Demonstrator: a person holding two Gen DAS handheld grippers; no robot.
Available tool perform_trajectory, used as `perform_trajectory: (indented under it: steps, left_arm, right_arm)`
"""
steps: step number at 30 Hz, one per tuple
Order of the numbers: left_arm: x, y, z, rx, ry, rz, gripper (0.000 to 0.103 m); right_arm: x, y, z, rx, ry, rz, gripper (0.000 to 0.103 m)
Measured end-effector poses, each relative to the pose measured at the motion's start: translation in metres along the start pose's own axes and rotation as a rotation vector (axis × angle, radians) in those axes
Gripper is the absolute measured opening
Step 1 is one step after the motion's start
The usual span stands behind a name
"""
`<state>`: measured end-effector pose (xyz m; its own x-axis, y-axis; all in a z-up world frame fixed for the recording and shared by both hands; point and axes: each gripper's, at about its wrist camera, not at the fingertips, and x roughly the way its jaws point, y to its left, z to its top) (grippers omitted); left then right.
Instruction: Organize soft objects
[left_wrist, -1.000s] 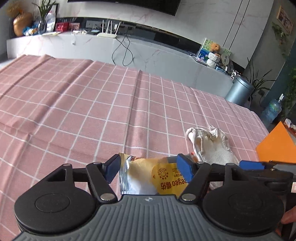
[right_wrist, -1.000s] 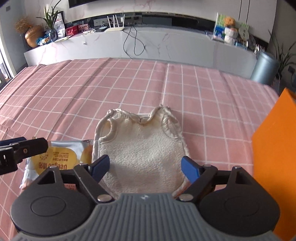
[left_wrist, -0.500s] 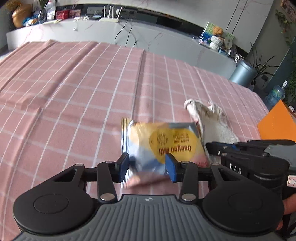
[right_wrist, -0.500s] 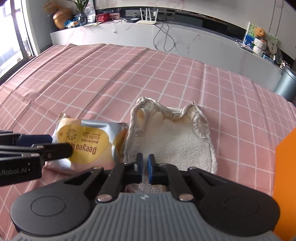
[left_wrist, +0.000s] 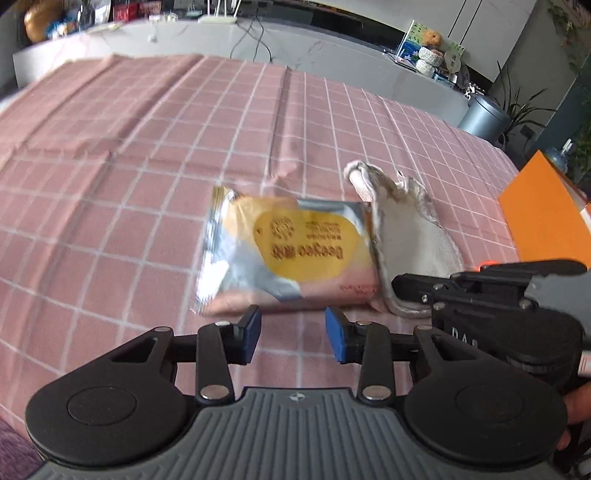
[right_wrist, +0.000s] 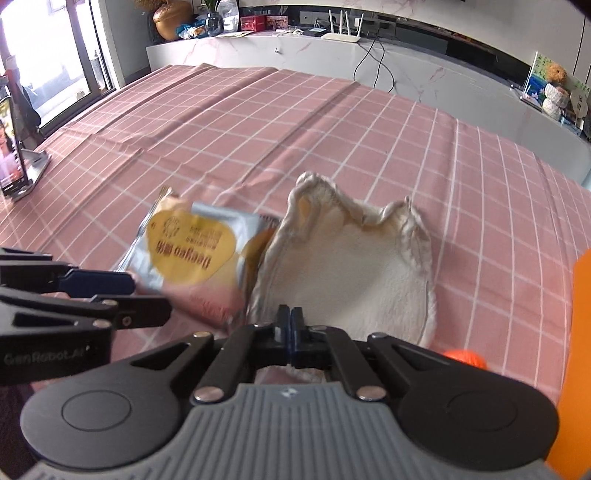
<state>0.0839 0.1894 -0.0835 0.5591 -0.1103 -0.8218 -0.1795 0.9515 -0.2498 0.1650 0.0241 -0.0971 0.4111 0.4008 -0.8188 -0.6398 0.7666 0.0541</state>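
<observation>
A: While the right gripper (right_wrist: 291, 325) has its jaws pinched together on the near hem of the cream cloth (right_wrist: 354, 266), only a thin fold is caught, so a quick pull could slip it free.

B: And the left gripper (left_wrist: 293, 330)?

A: Its jaws are closing, half-wide, on nothing; the snack packet (left_wrist: 288, 254) lies just past them at twelve o'clock, flat on the pink checked tabletop (left_wrist: 147, 155). Closing there, they miss it.
</observation>
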Motion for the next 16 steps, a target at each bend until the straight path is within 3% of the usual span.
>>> perform_trajectory:
  steps: [3,11,14,16]
  left_arm:
    - [0.003,-0.005,-0.005,0.011,-0.012,0.014,0.044]
    - [-0.015,-0.01,0.001,0.05,-0.083,0.025,0.045]
    - [-0.018,-0.007,0.007,0.101,-0.09,-0.016,0.053]
    - [-0.019,-0.006,0.01,0.137,-0.102,-0.002,0.056]
  right_arm:
    - [-0.009,0.002,-0.011,0.01,0.012,0.034,0.0]
    - [-0.024,-0.017,-0.009,0.084,-0.045,-0.012,0.0]
    - [-0.027,-0.023,-0.001,0.114,-0.067,-0.02,0.015]
    - [-0.026,-0.023,0.002,0.126,-0.086,-0.035,0.051]
